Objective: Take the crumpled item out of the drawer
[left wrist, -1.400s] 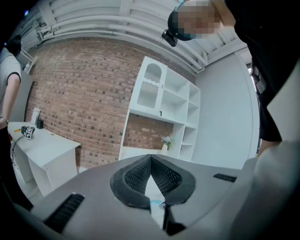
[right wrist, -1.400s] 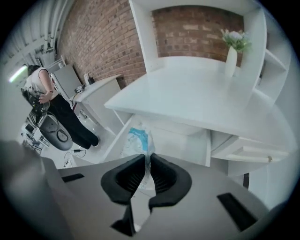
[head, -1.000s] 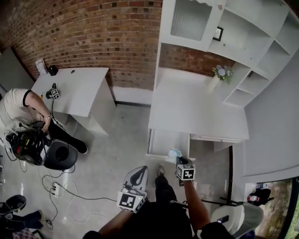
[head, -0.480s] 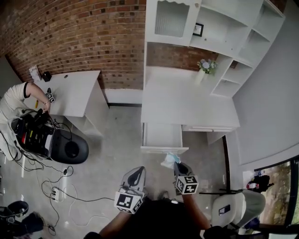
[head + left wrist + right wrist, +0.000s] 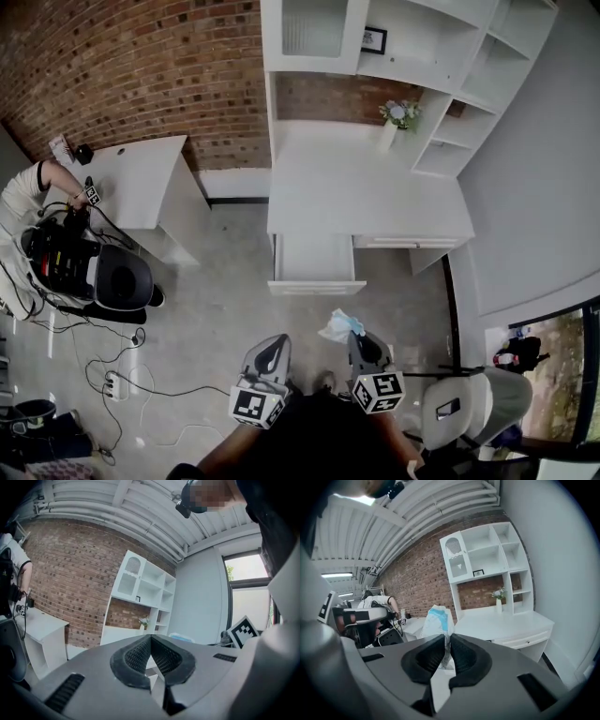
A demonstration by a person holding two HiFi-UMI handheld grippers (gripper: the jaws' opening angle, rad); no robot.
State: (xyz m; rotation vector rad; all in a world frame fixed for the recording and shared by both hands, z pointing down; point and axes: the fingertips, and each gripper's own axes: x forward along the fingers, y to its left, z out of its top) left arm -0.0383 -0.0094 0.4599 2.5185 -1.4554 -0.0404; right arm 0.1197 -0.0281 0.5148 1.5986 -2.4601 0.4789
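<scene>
My right gripper (image 5: 358, 343) is shut on the crumpled item (image 5: 340, 324), a white and light blue wad held over the floor in front of the desk. In the right gripper view the crumpled item (image 5: 438, 620) sticks up from between the pinched jaws of the right gripper (image 5: 447, 649). The drawer (image 5: 314, 262) stands pulled out of the white desk (image 5: 366, 202), its inside showing white and bare. My left gripper (image 5: 273, 352) hangs beside the right one, shut with nothing in it; the left gripper view shows the left gripper (image 5: 151, 651) with its pads touching at the tips.
A white shelf unit (image 5: 422, 56) with a flower vase (image 5: 394, 127) rises behind the desk. A second white table (image 5: 141, 183) stands at the left by the brick wall, with a person (image 5: 33, 192), a black chair (image 5: 122, 281) and floor cables (image 5: 122, 375) beside it. An office chair (image 5: 469, 408) is at my right.
The right gripper has drawn the crumpled item back from the drawer front toward me. The view has pulled away from the desk. The left gripper has kept its place.
</scene>
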